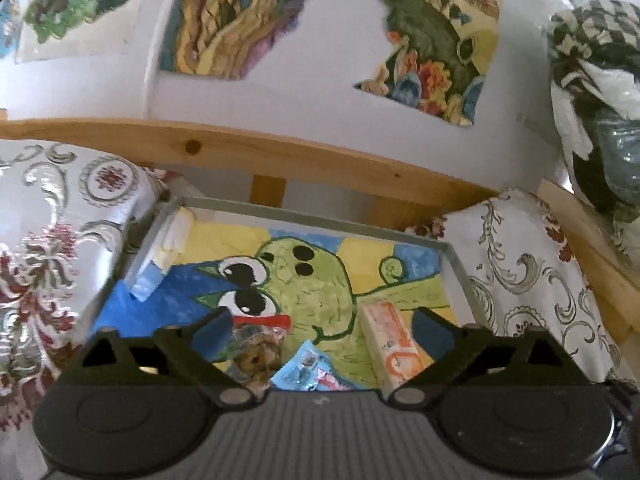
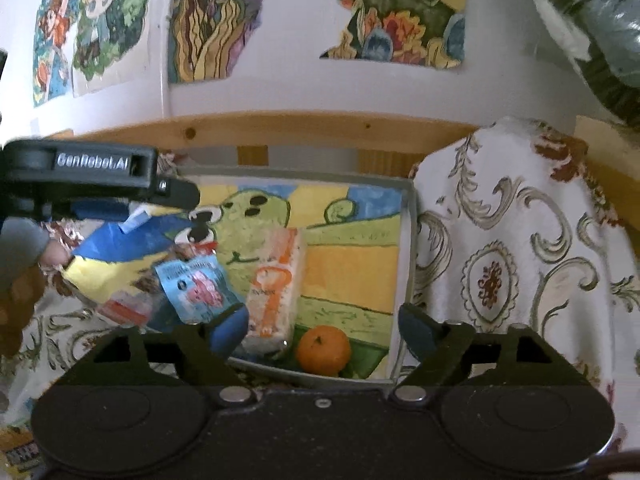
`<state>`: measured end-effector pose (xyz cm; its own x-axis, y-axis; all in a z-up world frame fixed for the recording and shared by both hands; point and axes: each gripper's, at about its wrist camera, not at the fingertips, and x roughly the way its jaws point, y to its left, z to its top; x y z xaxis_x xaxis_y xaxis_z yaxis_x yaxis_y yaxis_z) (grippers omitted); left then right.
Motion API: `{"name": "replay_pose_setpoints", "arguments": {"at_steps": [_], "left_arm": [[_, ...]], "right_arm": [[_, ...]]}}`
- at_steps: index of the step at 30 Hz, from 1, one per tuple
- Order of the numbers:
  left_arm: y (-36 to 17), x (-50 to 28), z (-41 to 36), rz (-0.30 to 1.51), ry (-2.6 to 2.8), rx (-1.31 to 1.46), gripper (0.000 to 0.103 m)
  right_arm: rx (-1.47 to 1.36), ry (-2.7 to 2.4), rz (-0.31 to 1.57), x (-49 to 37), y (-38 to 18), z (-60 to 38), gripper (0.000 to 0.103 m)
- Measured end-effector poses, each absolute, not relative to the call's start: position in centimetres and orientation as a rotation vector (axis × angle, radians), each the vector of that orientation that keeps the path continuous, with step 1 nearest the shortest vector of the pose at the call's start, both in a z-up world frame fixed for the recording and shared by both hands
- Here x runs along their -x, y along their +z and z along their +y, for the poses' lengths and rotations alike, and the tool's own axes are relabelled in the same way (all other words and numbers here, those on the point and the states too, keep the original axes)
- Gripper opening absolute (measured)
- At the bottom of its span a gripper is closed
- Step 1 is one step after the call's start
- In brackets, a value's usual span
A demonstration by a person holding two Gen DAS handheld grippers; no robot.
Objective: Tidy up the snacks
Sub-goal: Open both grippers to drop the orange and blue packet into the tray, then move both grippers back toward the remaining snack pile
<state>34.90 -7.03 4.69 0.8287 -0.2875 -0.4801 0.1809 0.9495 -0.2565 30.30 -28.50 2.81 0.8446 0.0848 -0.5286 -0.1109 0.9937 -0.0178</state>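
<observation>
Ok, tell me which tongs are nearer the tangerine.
Right. The right tongs are open just short of the tangerine in the tray's near corner. The left tongs are away over the tray's left side, near the blue packet.

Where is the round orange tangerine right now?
In the right wrist view, the round orange tangerine sits inside the painted metal tray at its near edge, just right of the white-and-orange snack packet.

Home room, lived-in.
Hand-painted pictures (image 1: 236, 20) taped on wall at 12 o'clock, wooden rail (image 1: 240, 148), floral cloth (image 2: 520, 240) at 3 o'clock.
</observation>
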Motion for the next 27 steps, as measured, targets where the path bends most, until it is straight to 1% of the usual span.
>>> {"name": "replay_pose_setpoints", "arguments": {"at_steps": [3,7,16,23,27], "left_arm": [[5.2,-33.7,-6.3,0.52,-0.24,0.221,0.102],[5.5,-31.9,-5.3,0.511,-0.228,0.231,0.102],[6.4,-26.0,-2.2,0.447,-0.146,0.22,0.103],[6.5,-21.4,0.7,0.42,-0.086,0.205,0.103],[5.9,-18.9,2.1,0.407,-0.061,0.201,0.103]], "right_arm": [[0.028,0.1,0.52,-29.1,4.0,-28.5,0.097],[0.003,0.096,0.481,-27.3,5.6,-28.6,0.102],[0.016,0.07,0.409,-22.3,7.8,-26.7,0.102],[0.043,0.089,0.346,-17.6,8.0,-24.1,0.102],[0.059,0.13,0.349,-15.3,7.8,-22.6,0.102]]}}
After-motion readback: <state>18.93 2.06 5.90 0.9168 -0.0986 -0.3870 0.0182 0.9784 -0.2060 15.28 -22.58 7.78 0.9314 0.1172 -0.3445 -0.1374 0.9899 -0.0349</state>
